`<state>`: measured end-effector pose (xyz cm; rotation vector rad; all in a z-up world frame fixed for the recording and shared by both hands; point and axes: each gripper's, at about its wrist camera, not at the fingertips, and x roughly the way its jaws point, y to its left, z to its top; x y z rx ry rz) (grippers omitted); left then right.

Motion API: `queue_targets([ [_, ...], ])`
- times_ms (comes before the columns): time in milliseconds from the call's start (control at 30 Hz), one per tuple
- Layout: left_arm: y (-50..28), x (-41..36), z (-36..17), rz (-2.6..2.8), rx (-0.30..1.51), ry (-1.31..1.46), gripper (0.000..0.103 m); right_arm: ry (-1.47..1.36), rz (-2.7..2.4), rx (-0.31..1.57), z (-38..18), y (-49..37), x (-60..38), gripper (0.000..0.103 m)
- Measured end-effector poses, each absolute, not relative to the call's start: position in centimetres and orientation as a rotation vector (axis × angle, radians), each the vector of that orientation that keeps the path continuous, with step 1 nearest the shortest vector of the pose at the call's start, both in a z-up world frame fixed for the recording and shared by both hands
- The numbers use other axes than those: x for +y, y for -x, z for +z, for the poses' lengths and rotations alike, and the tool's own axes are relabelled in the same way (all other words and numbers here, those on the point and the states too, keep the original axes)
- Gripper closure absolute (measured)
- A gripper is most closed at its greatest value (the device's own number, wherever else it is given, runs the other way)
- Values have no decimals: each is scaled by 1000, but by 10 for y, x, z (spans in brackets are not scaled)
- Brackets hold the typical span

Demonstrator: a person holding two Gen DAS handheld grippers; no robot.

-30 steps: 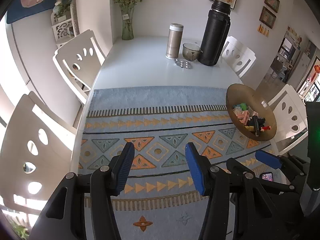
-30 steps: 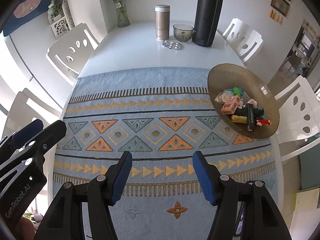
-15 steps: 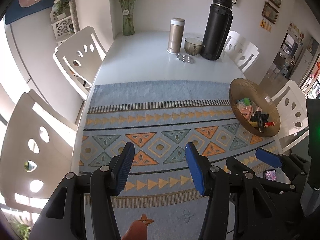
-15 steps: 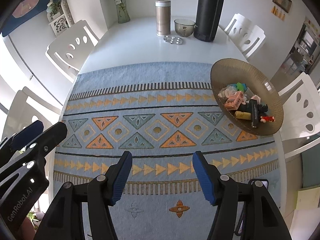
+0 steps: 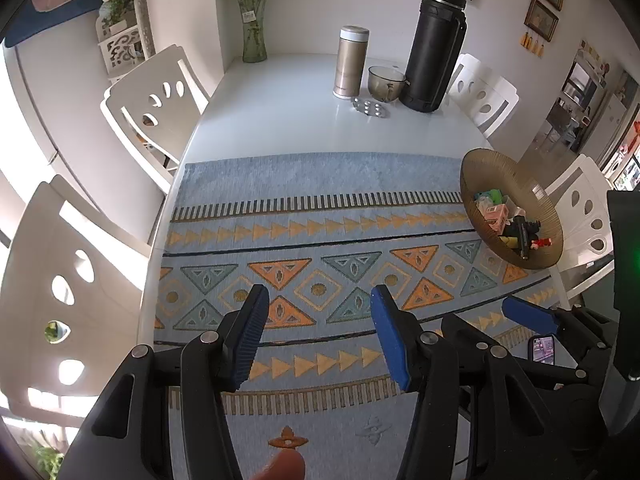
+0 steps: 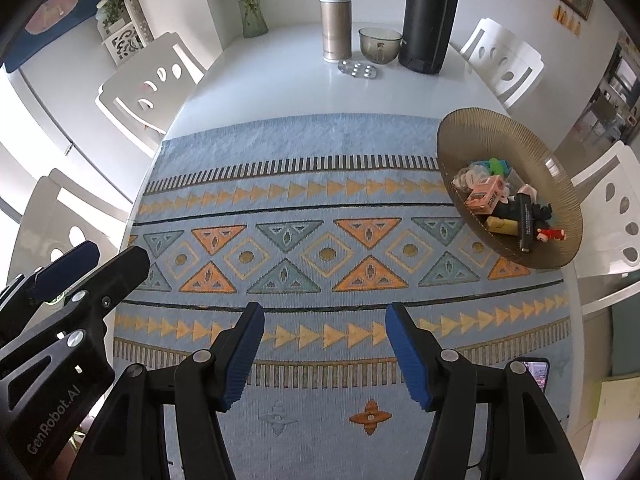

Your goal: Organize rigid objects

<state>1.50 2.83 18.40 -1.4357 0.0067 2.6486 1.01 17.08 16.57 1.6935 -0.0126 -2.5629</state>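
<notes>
Brown bowl (image 6: 472, 132) full of small toys (image 6: 504, 208), sitting on the patterned mat (image 6: 304, 160). Left gripper (image 5: 316, 332) and right gripper (image 6: 324, 352) both over the mat, fingers wide apart, holding nothing

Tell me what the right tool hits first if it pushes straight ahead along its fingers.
Probably the patterned mat: the right tool, open and empty, points down onto it. No object lies in that line; the bowl sits off to its right.

Bare mat (image 6: 320, 160); bowl (image 6: 472, 128) blocks right edge.
</notes>
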Motion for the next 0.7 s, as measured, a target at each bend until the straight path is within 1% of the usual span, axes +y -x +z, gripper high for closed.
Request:
queue_targets([
  [700, -9, 27, 181, 2652, 11, 1431, 52, -1711, -2532, -1, 158, -3, 167, 42],
])
